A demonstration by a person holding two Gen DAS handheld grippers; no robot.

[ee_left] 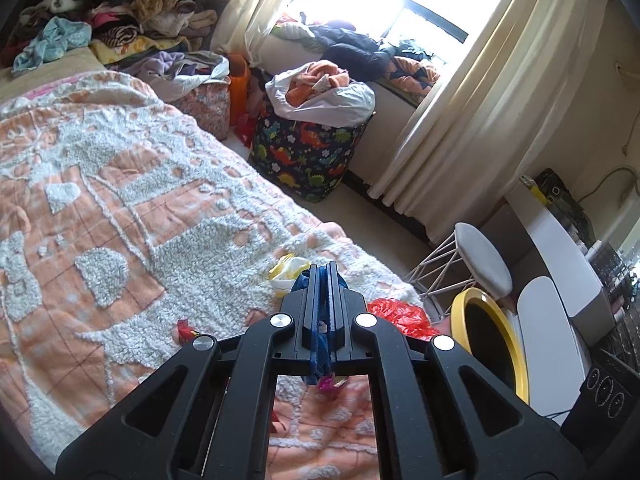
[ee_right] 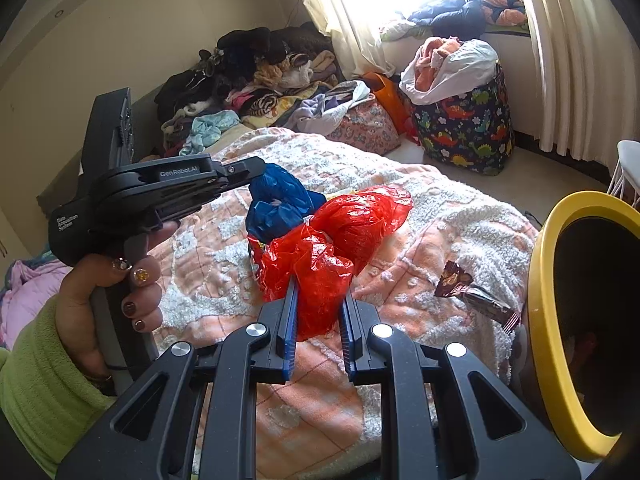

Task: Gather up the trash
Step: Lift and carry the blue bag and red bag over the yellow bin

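Grippers both loaded: left gripper (ee_right: 256, 170) pinches blue bag (ee_right: 280, 204), right gripper (ee_right: 318, 312) clamps red bag (ee_right: 340, 236). Yellow-rimmed bin (ee_right: 548, 280) near right; brown wrapper (ee_right: 472, 294), yellow wrapper (ee_left: 286, 270) left on bed (ee_left: 120, 200).

Dinosaur-print bag (ee_left: 310, 160), white stool (ee_left: 482, 256), curtains (ee_left: 472, 120)

Daylight floods from the blown-out window (ee_left: 384, 4); fisheye edges bend, perhaps slightly soft

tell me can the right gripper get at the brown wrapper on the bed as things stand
Probably not yet: the right gripper is shut on the red bag. The path to the brown wrapper looks clear, beside the yellow bin.
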